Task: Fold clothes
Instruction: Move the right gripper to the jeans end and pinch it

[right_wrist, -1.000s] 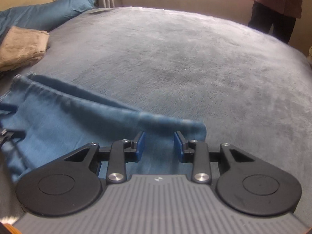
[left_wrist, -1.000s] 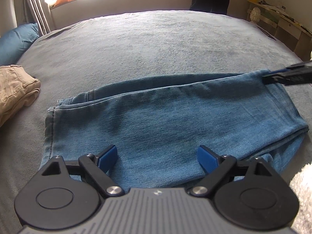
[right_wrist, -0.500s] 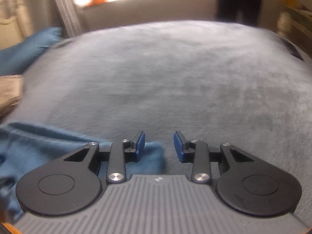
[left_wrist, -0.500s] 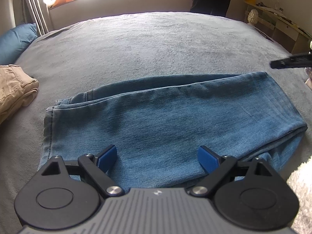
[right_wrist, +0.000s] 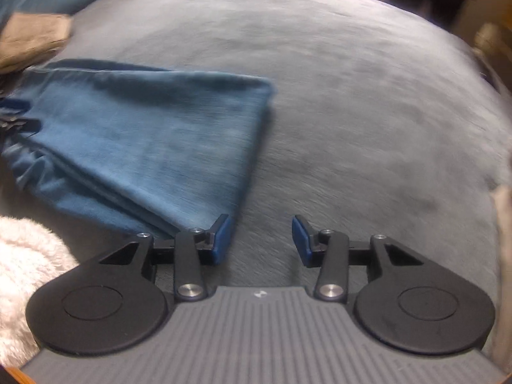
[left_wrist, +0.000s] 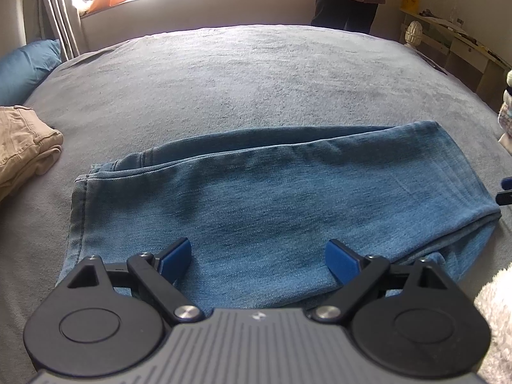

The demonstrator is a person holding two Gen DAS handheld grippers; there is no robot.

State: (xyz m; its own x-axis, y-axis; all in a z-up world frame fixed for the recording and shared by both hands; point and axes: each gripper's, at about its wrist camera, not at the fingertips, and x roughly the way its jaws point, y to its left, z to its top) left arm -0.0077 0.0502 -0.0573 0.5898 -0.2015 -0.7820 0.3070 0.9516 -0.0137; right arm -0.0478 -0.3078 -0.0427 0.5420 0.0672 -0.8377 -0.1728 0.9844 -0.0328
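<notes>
Blue denim jeans [left_wrist: 272, 192], folded, lie crosswise on our grey bed blanket [left_wrist: 256, 80].
Our left gripper [left_wrist: 257, 257] hovers wide apart above them; our right gripper [right_wrist: 260, 235], opening and empty, is beside their right end.

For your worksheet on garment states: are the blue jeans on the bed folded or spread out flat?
Folded. The jeans lie doubled on the bed, layered edges stacked along the near side and a closed fold at the right end.

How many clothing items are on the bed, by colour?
Blue jeans: 1
Tan folded trousers: 1
White fluffy item, partly in view, kind unclear: 1
Total: 3
</notes>
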